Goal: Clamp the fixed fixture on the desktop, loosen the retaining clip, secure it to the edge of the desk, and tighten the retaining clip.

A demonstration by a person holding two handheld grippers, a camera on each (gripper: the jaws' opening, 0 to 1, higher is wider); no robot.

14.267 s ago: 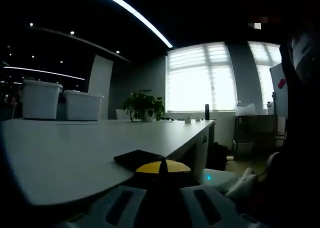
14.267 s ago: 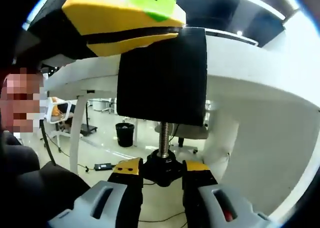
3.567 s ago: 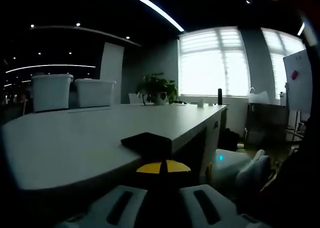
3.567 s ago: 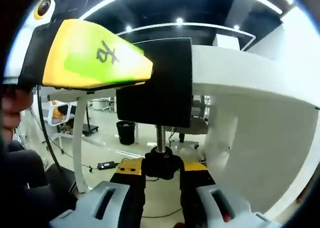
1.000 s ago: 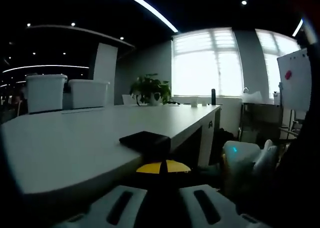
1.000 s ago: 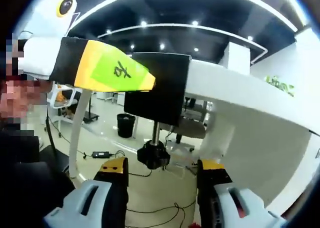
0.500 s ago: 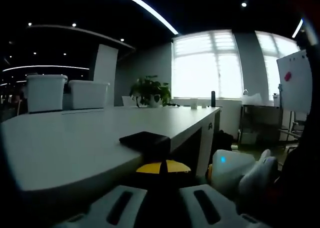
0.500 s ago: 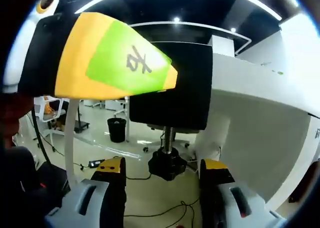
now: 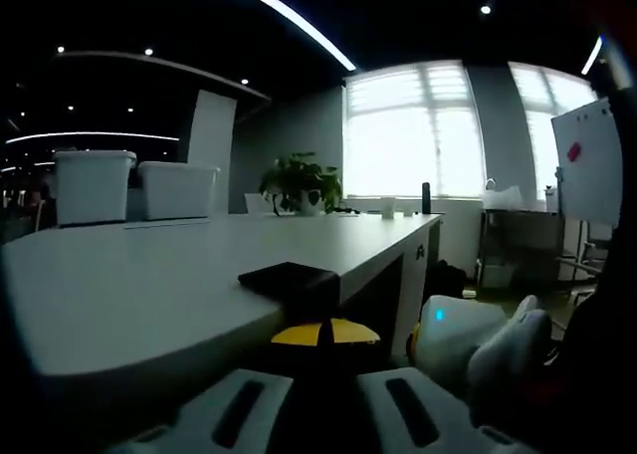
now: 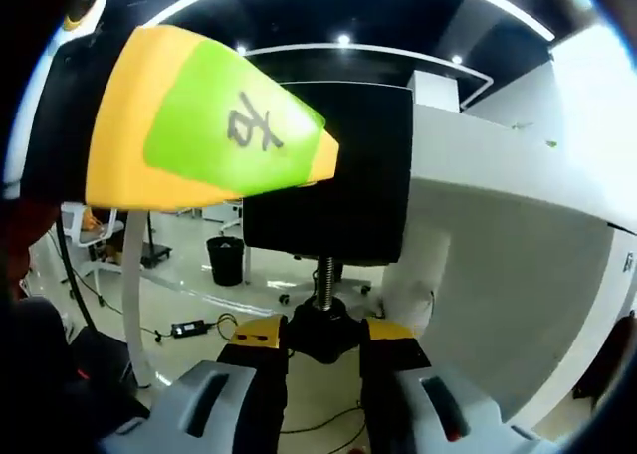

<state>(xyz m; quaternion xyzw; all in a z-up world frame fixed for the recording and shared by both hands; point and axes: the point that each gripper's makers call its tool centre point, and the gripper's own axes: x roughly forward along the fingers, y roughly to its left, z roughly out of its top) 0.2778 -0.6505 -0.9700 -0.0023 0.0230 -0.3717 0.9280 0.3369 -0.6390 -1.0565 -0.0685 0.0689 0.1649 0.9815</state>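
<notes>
Right tongs (image 10: 323,349) clamped on screw knob (image 10: 323,333) beneath tabletop (image 10: 498,165) edge; left tongs (image 9: 323,337) grip fixture (image 9: 289,278) there. Risk: knob slipping if over-torqued.

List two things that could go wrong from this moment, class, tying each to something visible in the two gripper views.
1. The right gripper is shut on the small black screw knob from below; its jaws could slip off when turning.
2. The left gripper pinches the black clamp right at the desk edge; if the screw isn't tight when it lets go, the clamp might slide off.
</notes>
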